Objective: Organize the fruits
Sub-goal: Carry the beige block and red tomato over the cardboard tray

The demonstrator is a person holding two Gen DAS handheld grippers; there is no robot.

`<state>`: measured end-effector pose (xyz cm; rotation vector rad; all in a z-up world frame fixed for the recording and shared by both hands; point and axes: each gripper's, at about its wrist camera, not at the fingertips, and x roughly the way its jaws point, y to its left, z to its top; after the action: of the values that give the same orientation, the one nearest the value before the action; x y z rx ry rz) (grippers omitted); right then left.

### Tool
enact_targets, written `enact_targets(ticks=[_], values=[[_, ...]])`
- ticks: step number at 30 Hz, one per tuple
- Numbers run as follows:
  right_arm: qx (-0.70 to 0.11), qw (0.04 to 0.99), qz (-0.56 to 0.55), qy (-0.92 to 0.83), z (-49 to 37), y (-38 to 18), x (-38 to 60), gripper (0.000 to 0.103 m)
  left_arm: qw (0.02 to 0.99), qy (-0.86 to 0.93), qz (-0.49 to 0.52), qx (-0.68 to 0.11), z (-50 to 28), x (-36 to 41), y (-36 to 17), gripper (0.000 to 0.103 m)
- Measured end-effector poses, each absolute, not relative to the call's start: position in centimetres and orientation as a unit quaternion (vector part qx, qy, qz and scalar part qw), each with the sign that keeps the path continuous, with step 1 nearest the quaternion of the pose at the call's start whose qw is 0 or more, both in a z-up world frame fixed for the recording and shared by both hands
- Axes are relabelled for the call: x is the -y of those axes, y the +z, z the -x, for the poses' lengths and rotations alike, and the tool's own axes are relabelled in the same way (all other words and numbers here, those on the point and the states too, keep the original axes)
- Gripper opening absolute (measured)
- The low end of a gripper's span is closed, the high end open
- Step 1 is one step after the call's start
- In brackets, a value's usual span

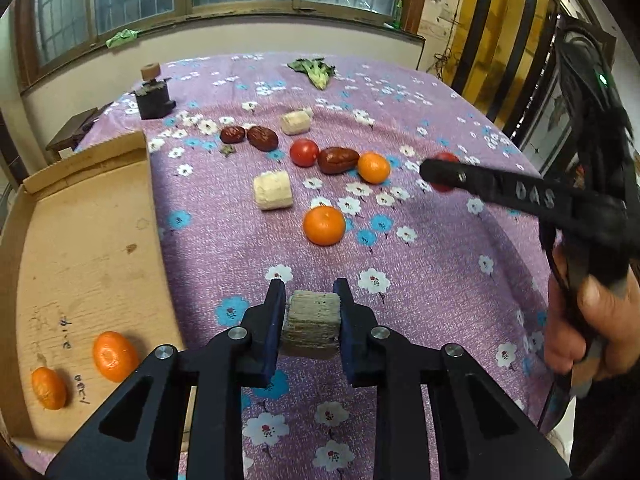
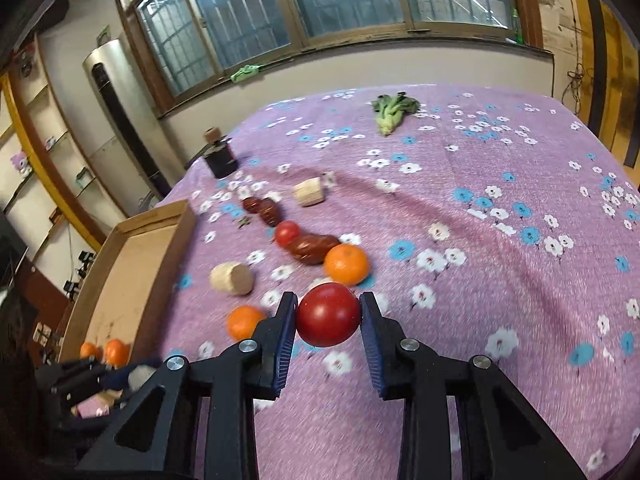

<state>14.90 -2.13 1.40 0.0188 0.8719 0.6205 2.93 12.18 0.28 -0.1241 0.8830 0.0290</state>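
My left gripper point(image 1: 309, 292) is shut on a pale, ridged cylinder chunk point(image 1: 313, 322) held just over the purple flowered cloth. The right gripper point(image 2: 328, 300) is shut on a red tomato point(image 2: 328, 314), lifted off the cloth. In the left wrist view that gripper point(image 1: 430, 170) reaches in from the right, its finger half hiding the tomato point(image 1: 446, 159). Loose on the cloth lie two oranges point(image 1: 324, 225) point(image 1: 373, 167), a smaller tomato point(image 1: 304, 153), three dark red dates point(image 1: 338, 159) point(image 1: 262, 138) point(image 1: 233, 134) and two more pale chunks point(image 1: 272, 190) point(image 1: 296, 122).
A shallow cardboard tray point(image 1: 92, 240) at the table's left edge holds two oranges point(image 1: 115, 356) point(image 1: 49, 387). A leafy green point(image 1: 314, 70) lies at the far side. A black block with a cork top point(image 1: 154, 98) stands at the far left. A hand point(image 1: 592, 320) grips the right tool.
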Motion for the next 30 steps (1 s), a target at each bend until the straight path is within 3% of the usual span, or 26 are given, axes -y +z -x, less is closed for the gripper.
enact_targets(ticks=[30], values=[[-0.404,0.838,0.022,0.366,-7.8,3.2,-2.3,0.032,0.91,0.094,0.088,-0.393,0.4,-17.3,2.7,0.022]])
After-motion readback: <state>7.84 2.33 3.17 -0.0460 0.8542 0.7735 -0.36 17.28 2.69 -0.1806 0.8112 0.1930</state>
